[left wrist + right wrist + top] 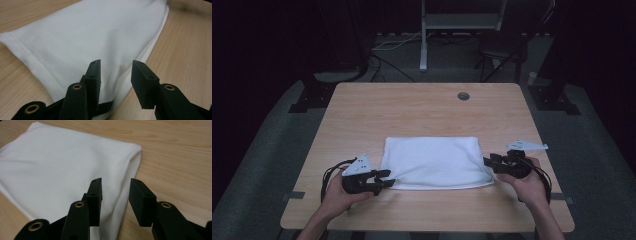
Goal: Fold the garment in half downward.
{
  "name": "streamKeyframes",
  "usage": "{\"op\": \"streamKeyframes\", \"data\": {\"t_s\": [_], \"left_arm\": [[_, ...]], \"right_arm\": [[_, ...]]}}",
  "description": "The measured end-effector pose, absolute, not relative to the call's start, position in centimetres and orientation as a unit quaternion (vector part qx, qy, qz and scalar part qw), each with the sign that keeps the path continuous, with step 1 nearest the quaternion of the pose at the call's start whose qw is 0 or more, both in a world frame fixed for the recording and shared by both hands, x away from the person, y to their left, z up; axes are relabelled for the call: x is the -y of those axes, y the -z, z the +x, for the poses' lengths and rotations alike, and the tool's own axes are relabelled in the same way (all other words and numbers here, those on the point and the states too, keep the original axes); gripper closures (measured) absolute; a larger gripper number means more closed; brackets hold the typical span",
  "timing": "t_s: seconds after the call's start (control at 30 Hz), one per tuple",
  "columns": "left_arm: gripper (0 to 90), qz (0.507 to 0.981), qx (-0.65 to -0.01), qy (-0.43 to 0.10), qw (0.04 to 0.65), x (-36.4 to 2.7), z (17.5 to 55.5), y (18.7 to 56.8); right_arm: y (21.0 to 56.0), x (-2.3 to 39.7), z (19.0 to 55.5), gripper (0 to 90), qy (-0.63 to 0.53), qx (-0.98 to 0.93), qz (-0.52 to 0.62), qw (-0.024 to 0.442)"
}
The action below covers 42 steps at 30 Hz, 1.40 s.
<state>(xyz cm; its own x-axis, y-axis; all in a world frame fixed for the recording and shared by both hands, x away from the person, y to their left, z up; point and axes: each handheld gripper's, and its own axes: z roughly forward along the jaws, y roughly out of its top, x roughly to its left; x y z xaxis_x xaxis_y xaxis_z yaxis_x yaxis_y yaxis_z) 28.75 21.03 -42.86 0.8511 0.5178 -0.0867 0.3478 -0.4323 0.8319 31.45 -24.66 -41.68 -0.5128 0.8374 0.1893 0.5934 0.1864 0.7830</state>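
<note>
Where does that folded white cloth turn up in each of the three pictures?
High view: the folded white cloth lies mid-table, between the two tools.
Left gripper view: it fills the upper left, running down between the black jaws.
Right gripper view: it covers the left, one corner at upper middle.
Shared landmark: the wooden table.

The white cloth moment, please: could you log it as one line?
white cloth: folded flat on table | left gripper: open at near left corner | right gripper: open at right edge | cloth: not gripped
</note>
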Motion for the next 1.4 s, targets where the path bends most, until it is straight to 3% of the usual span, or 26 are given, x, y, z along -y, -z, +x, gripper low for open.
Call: {"op": "streamKeyframes", "data": {"t_s": [0.23, 0.43, 0.53, 0.93, 1.1, 1.23, 1.27, 1.4], "left_arm": [[57.3, 0.838, -0.271, -0.091, 0.465, -21.2, 29.3, 43.3], [56.8, 0.847, -0.27, -0.077, 0.45, -21.1, 29.5, 43.5], [56.8, 0.851, -0.271, -0.073, 0.444, -21.0, 29.5, 43.6], [56.8, 0.852, -0.272, -0.073, 0.441, -21.0, 29.5, 44.0], [54.6, 0.851, -0.273, -0.077, 0.442, -21.0, 29.5, 43.9], [47.0, 0.835, -0.28, -0.091, 0.464, -21.2, 29.2, 43.5], [44.3, 0.835, -0.28, -0.091, 0.464, -21.2, 29.2, 43.5], [40.5, 0.821, -0.288, -0.103, 0.481, -21.3, 29.0, 42.9]], "right_arm": [[43.1, 22.8, 33.6, 65.7, -0.39, -0.776, 0.475, 0.143], [43.7, 22.7, 34.3, 83.9, -0.385, -0.775, 0.484, 0.129], [43.5, 22.7, 34.4, 87.4, -0.381, -0.779, 0.479, 0.137], [43.7, 23.4, 34.1, 87.0, -0.372, -0.774, 0.488, 0.159], [43.5, 23.2, 34.1, 81.6, -0.366, -0.776, 0.484, 0.173], [42.6, 23.4, 33.6, 63.8, -0.372, -0.767, 0.482, 0.202], [42.6, 23.4, 33.6, 63.8, -0.372, -0.767, 0.482, 0.202], [41.8, 23.6, 32.8, 50.2, -0.379, -0.762, 0.479, 0.215]]}}
